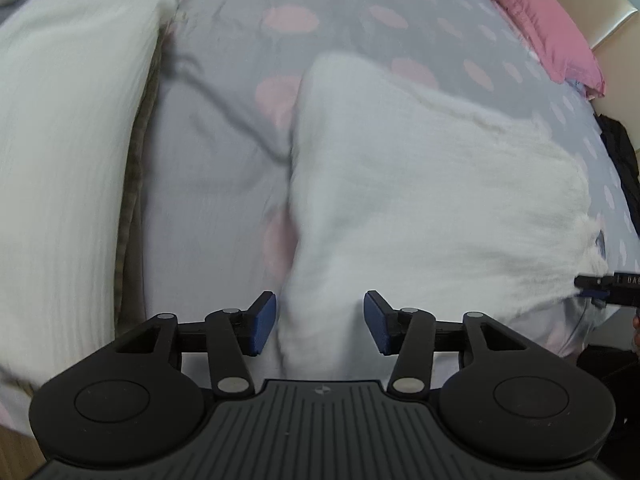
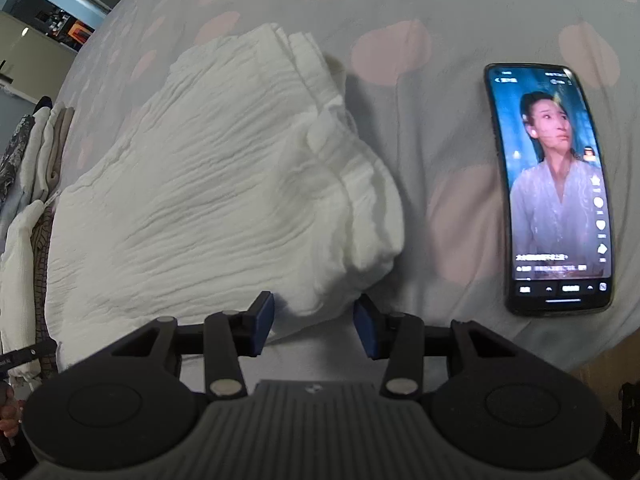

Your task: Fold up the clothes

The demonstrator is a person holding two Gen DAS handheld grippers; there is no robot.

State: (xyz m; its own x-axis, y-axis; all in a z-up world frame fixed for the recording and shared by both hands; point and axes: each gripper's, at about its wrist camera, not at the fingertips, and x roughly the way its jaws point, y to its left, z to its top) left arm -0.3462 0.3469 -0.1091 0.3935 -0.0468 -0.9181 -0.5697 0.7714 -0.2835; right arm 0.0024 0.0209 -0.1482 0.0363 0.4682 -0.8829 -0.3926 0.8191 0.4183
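Observation:
A folded white crinkled garment lies on the grey bed sheet with pink dots. My left gripper hangs over the garment's near left edge. Its blue pads stand apart on either side of the cloth and do not press on it. In the right wrist view the same white garment shows several layered edges at its right side. My right gripper is open, with the garment's near right corner lying between its pads. The tip of the right gripper also shows at the right edge of the left wrist view.
A stack of folded clothes topped by white cloth lies to the left, also visible as the stack. A lit phone rests on the sheet right of the garment. A pink pillow and a cream headboard are at the far right.

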